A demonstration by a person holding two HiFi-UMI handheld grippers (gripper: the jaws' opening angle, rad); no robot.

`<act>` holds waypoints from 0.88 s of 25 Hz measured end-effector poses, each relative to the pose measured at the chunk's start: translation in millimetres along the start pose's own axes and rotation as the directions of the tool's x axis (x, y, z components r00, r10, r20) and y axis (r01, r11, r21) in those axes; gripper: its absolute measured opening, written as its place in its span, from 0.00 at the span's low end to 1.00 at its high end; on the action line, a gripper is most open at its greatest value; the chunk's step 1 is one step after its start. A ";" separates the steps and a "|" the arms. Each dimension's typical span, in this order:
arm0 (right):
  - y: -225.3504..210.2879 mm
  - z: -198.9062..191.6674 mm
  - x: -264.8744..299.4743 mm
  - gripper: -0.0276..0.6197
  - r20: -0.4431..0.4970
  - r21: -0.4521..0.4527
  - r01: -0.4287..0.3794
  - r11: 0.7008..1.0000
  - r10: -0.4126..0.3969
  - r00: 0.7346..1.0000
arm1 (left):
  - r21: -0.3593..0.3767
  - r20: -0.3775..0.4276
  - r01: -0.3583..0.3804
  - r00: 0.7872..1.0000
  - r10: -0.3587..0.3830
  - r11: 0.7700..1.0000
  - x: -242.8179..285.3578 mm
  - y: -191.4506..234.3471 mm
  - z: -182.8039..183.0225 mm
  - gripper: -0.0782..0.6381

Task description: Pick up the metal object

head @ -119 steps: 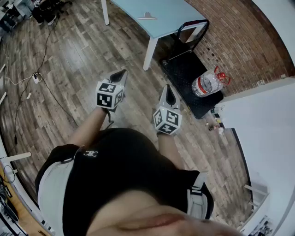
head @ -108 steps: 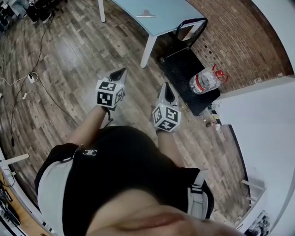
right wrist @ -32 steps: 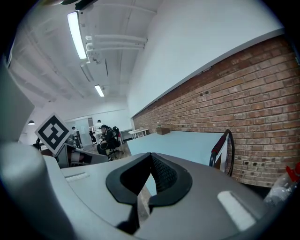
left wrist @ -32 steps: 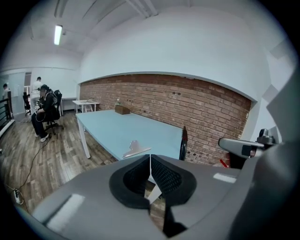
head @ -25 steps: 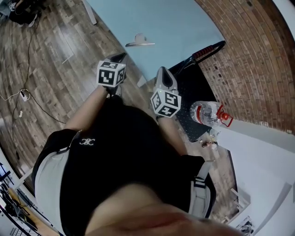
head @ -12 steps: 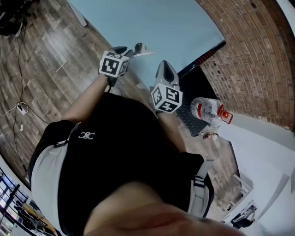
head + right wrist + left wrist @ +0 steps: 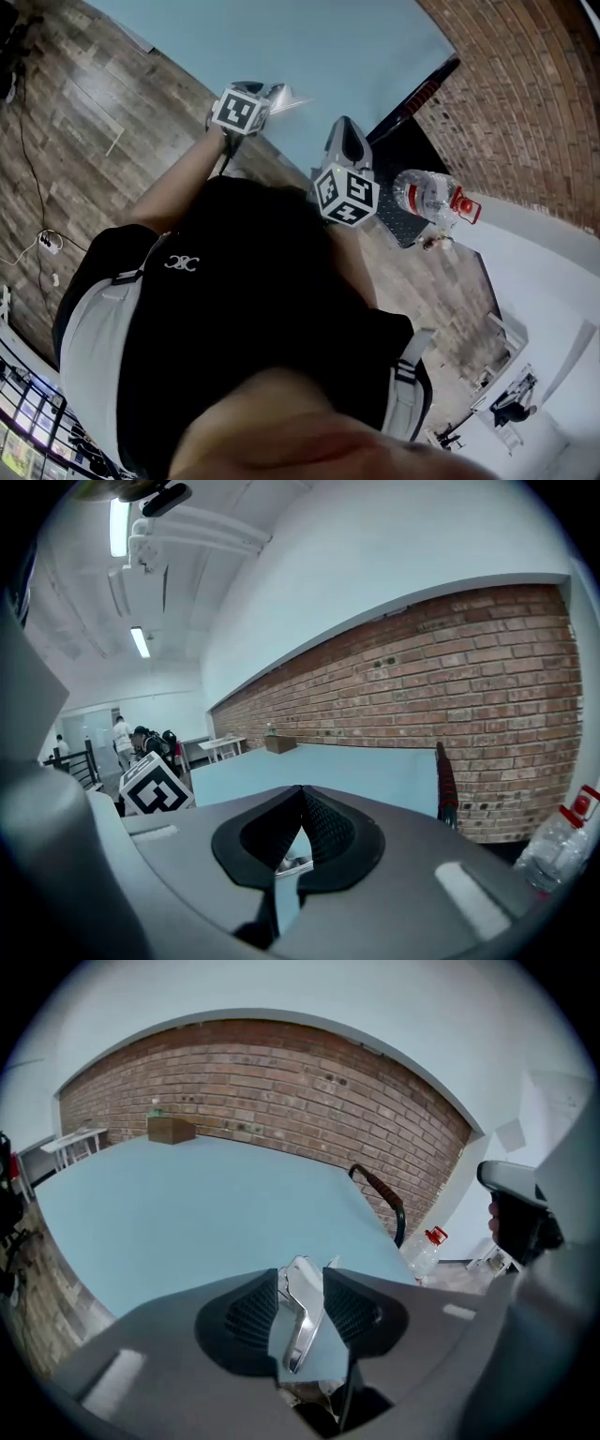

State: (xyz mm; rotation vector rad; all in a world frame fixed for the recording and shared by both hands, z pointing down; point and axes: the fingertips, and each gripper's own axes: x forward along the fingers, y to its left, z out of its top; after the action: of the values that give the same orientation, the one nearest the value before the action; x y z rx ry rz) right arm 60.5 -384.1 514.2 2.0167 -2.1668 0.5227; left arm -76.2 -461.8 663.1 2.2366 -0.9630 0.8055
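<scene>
At tabletop [image 7: 169, 1204] edge, left hand-held gripper [image 7: 302, 1277] opening, jaws straddling the metal object [image 7: 300, 1330], no grip. We judge clamp and lift remain.

a pale blue tabletop [image 7: 356, 766] stretches ahead of the right gripper [image 7: 301, 797], with a small brown box [image 7: 279, 744] at its far end. beyond the table, and running off to the gripper's right, stands a red brick wall [image 7: 450, 658]; above the brick the wall is plain white [image 7: 375, 555]. up and to the gripper's left, tube lights [image 7: 117, 527] glow on a white ceiling. just to its right a black cart [image 7: 401, 217] with a red-wrapped handle [image 7: 443, 775] stands by the brick, a clear water bottle [image 7: 427, 195] on its deck. below and behind, the floor [image 7: 84, 141] is dark wood planks, with a power strip [image 7: 49, 242] lying on them.
</scene>
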 end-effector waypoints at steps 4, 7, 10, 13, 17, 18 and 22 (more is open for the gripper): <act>-12.3 -2.8 -4.6 0.06 -0.015 0.005 0.029 1.000 -0.029 0.999 | 0.059 -0.031 -0.025 0.999 0.027 0.998 13.4 5.4 7.7 0.32; -24.5 -4.1 -5.4 0.06 -0.034 0.007 0.045 0.999 -0.045 0.998 | 0.063 -0.057 -0.038 0.998 0.042 0.997 27.6 9.9 8.9 0.32; -36.3 -0.2 -4.2 0.06 -0.045 0.009 0.050 0.999 -0.050 0.998 | 0.041 -0.120 -0.040 0.992 0.045 0.998 42.2 11.3 -1.3 0.32; -44.9 2.1 -2.6 0.06 -0.053 0.009 0.053 0.999 -0.052 0.997 | -0.032 -0.176 -0.004 0.984 -0.002 0.999 59.1 7.1 -21.5 0.32; -50.0 -1.5 -0.4 0.06 -0.073 -0.004 0.043 0.999 -0.043 0.996 | -0.092 -0.165 0.011 0.986 -0.026 0.996 60.6 2.3 -22.7 0.29; -50.8 -1.6 0.2 0.06 -0.075 -0.007 0.039 0.999 -0.039 0.996 | -0.099 -0.162 0.012 0.986 -0.028 0.995 60.5 1.6 -21.9 0.27; -56.2 0.9 1.8 0.06 -0.074 -0.011 0.028 1.000 -0.029 0.997 | -0.090 -0.146 -0.007 0.989 -0.007 0.996 58.9 2.1 -21.6 0.25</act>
State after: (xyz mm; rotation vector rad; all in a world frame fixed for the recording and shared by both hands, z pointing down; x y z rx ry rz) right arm 115.8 -388.6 522.9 1.9868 -2.0910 0.5728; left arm -51.3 -473.4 719.6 2.0695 -0.9116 0.8944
